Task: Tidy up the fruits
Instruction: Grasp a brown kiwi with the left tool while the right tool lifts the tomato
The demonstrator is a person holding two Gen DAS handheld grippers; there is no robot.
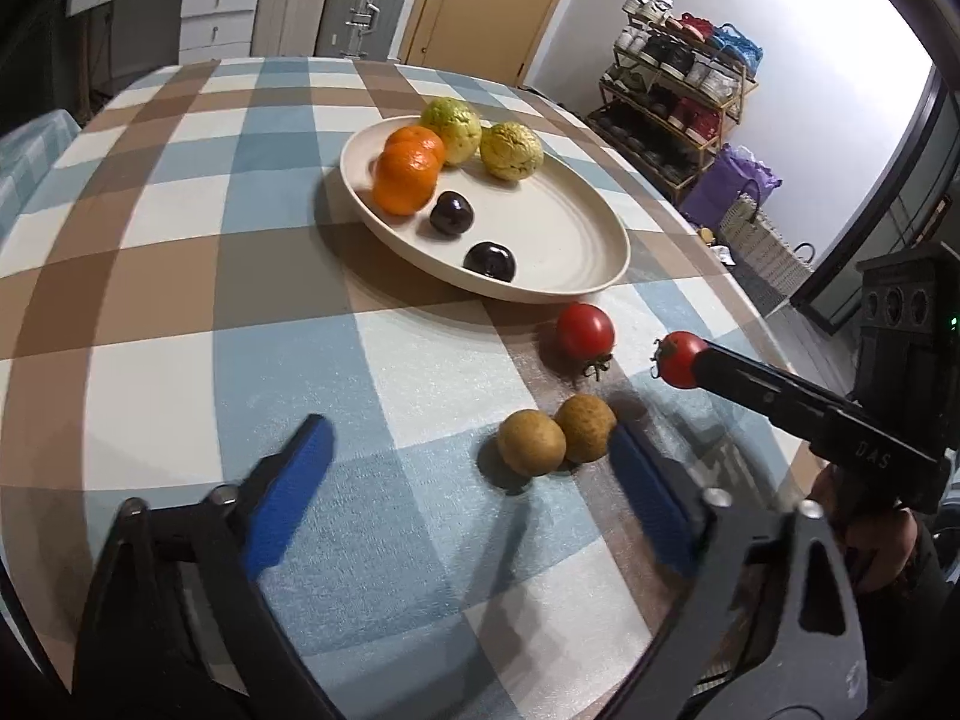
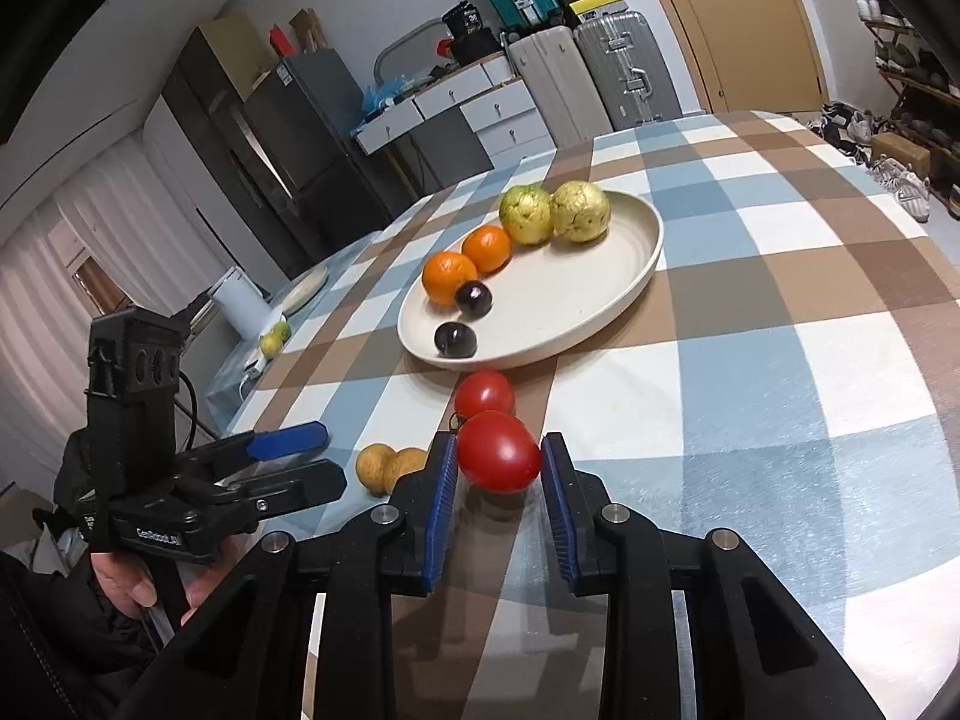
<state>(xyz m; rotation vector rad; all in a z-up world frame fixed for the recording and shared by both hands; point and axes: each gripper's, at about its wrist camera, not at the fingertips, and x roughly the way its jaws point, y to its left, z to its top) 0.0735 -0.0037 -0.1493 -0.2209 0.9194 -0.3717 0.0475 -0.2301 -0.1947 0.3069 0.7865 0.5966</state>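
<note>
A cream oval plate [image 1: 558, 222] [image 2: 606, 294] holds two oranges [image 1: 405, 177], two yellow-green guavas [image 1: 510, 151] and two dark plums [image 1: 489, 261]. My right gripper [image 2: 499, 459] is shut on a red tomato [image 2: 499, 450] [image 1: 678, 358] and holds it just above the cloth. A second tomato [image 1: 584, 331] [image 2: 483, 394] lies on the cloth near the plate's rim. My left gripper [image 1: 474, 456] is open and low, with two brown fruits [image 1: 558, 435] [image 2: 390, 468] just inside its right finger [image 1: 645, 492].
The table has a blue, brown and white checked cloth [image 1: 198, 276]. A shoe rack [image 1: 678, 96] and bags stand beyond the right edge. Suitcases [image 2: 618, 69], drawers and a door are behind. A white jug [image 2: 237, 303] stands on a side table.
</note>
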